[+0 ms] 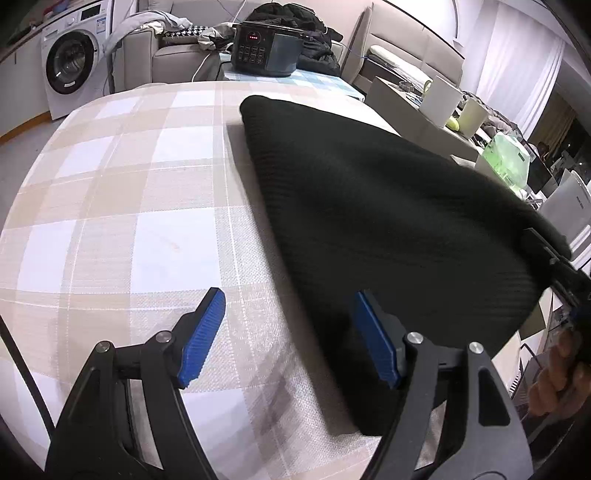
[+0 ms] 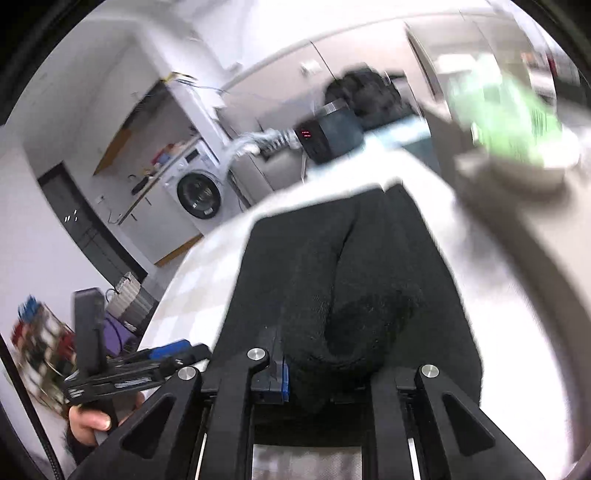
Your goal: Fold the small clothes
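A black knitted garment (image 1: pixel 388 221) lies on the checked tablecloth (image 1: pixel 122 206), with its right part lifted off the table. My left gripper (image 1: pixel 288 332) is open and empty; its blue pads (image 1: pixel 201 338) stand at the garment's near edge, one over bare cloth, the other over the black fabric. My right gripper (image 1: pixel 565 273) shows at the far right, holding the raised edge. In the blurred right wrist view my right gripper (image 2: pixel 325 373) is shut on a bunched fold of the black garment (image 2: pixel 332 266). The left gripper (image 2: pixel 147 365) shows at the lower left there.
A black electric cooker (image 1: pixel 266 50) stands beyond the table's far end. A washing machine (image 1: pixel 72 61) is at the back left, a sofa with dark clothes (image 1: pixel 295 22) behind. A side table with white cups (image 1: pixel 441 101) and a green bag (image 1: pixel 508 157) stands on the right.
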Demonstrator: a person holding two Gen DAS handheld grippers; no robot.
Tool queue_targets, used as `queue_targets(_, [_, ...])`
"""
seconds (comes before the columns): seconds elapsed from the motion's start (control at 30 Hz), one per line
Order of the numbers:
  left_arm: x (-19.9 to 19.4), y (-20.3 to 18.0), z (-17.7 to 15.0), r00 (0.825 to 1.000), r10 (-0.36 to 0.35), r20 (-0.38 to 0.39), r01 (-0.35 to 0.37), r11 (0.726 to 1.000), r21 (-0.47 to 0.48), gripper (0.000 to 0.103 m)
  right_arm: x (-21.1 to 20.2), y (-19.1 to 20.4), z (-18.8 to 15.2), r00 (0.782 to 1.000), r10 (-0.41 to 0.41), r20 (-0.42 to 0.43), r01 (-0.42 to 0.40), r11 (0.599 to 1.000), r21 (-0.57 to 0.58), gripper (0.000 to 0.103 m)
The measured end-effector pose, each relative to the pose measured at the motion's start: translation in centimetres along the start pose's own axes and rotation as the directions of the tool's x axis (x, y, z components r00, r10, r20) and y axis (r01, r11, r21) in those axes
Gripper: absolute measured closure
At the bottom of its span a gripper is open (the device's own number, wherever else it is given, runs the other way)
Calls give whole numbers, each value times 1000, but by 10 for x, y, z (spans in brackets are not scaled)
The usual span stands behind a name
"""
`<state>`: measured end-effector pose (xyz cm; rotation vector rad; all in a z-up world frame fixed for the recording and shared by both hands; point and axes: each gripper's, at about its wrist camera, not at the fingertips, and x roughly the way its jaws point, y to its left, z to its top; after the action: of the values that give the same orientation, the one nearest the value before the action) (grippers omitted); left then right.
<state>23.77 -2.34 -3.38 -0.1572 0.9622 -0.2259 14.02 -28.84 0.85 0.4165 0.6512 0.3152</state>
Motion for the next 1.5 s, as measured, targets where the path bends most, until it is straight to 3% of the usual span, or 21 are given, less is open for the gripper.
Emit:
queue_targets(0.07, [1, 1, -3, 1000, -6, -7, 6, 1000, -2, 33, -3, -5, -3, 998, -68, -8, 68, 997, -20, 89])
queue_targets(0.17, [6, 1, -5, 1000, -6, -30, 6, 1000, -5, 33, 19, -32, -22, 972, -181, -153, 184, 983, 5, 84])
queue_targets(0.2, [8, 1, -4, 999, -8, -40, 8, 1000, -4, 33, 29, -44, -30, 959, -165, -232, 179, 983, 42, 83])
queue_targets(0.23, [10, 0, -5, 999, -16, -49, 16, 1000, -2, 33, 31, -50, -33, 958, -139, -250, 160, 985, 65, 83])
queue_targets(0.4, [20, -2, -7, 997, -23, -74, 22, 1000, -10, 33, 12, -67, -30, 981, -11, -192, 43, 986, 163, 60])
queue_targets(0.6, [25, -10, -5, 997, -24, -78, 24, 1000, 1, 33, 11, -97, -27, 974, 142, -178, -74, 937, 341, 59])
queue_targets(0.73, [29, -13, -4, 996, -29, -87, 30, 1000, 8, 33, 9, -77, -18, 979, 8, -203, 32, 981, 192, 59])
queue_targets(0.87, [37, -15, 1, 994, -63, -92, 63, 998, -4, 33, 1, -76, -10, 975, -111, -195, 133, 986, 104, 53])
queue_targets(0.93, [43, -17, 6, 994, -73, -83, 72, 997, -15, 33, 2, -80, -6, 973, -134, -190, 152, 985, 83, 47])
queue_targets(1.17, [65, -22, 30, 992, -113, -50, 110, 992, -57, 34, 19, -87, 7, 956, -184, -228, 194, 981, 22, 47])
queue_targets(1.3, [77, -23, 43, 994, -104, -32, 101, 992, -77, 54, 26, -91, 15, 957, -192, -216, 200, 980, 16, 44])
queue_targets(1.43, [85, -13, 50, 991, -132, -14, 129, 982, -137, 73, 56, -99, 20, 950, -162, -265, 174, 985, 20, 44])
queue_targets(1.47, [86, -10, 51, 990, -137, -13, 134, 980, -148, 75, 61, -100, 20, 951, -152, -269, 165, 986, 24, 45])
queue_targets(1.5, [87, -8, 51, 989, -146, -13, 142, 977, -158, 77, 63, -99, 19, 952, -142, -272, 155, 988, 26, 53])
